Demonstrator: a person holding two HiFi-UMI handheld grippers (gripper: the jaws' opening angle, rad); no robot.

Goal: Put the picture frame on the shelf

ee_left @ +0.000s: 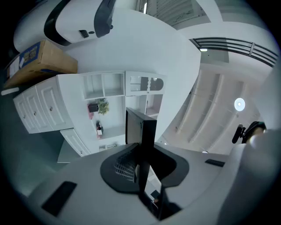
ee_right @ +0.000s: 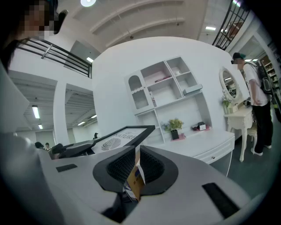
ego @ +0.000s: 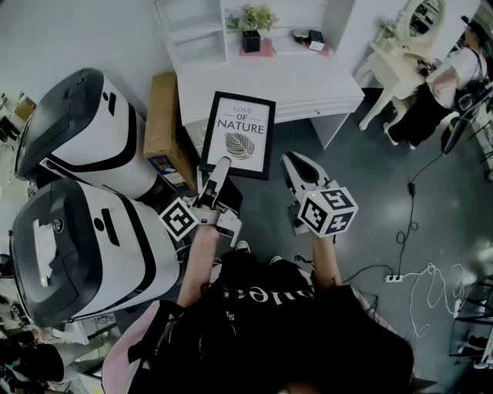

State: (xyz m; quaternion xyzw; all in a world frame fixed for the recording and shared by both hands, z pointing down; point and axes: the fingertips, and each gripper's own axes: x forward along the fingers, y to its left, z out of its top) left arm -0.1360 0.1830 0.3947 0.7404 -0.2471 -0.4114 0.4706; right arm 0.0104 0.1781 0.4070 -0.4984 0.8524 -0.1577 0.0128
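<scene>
Picture frame (ego: 239, 135) is in the air in front of the white counter's (ego: 308, 88) front edge, print up. My left gripper (ego: 221, 166) is clamped on its lower edge near the left corner. Right gripper (ego: 293, 160) hangs just right of the frame, jaws pinched together, not touching it. Shelf unit (ego: 192, 31) and potted plant (ego: 251, 23) sit along the counter's back edge.

Two white machines (ego: 86, 132), cardboard box (ego: 164, 123), potted plant (ego: 251, 29); mirrored dressing table (ego: 391, 55)
</scene>
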